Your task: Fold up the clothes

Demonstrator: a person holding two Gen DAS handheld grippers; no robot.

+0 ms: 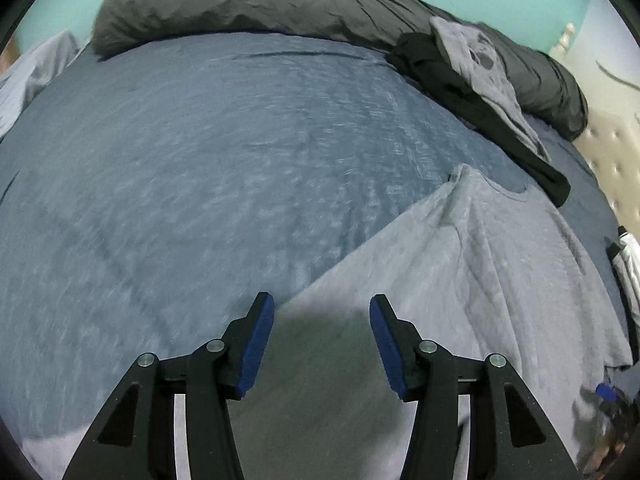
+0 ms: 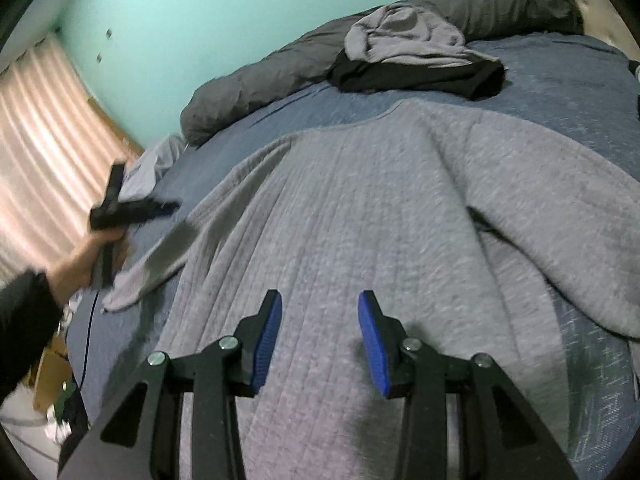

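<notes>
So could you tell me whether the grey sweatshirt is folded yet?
Not yet: the grey sweatshirt lies spread on the bed, sleeves out.

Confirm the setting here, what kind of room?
Most likely a bedroom: a bed under a blue-grey knit bedspread, a rolled dark grey duvet along the mint-green painted wall, and a pale pleated curtain at one side. Loose clothes lie on the bed.

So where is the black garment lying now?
The black garment lies at the far side of the bed, under a crumpled grey garment and against the dark grey duvet roll, beyond the spread grey sweatshirt.
</notes>
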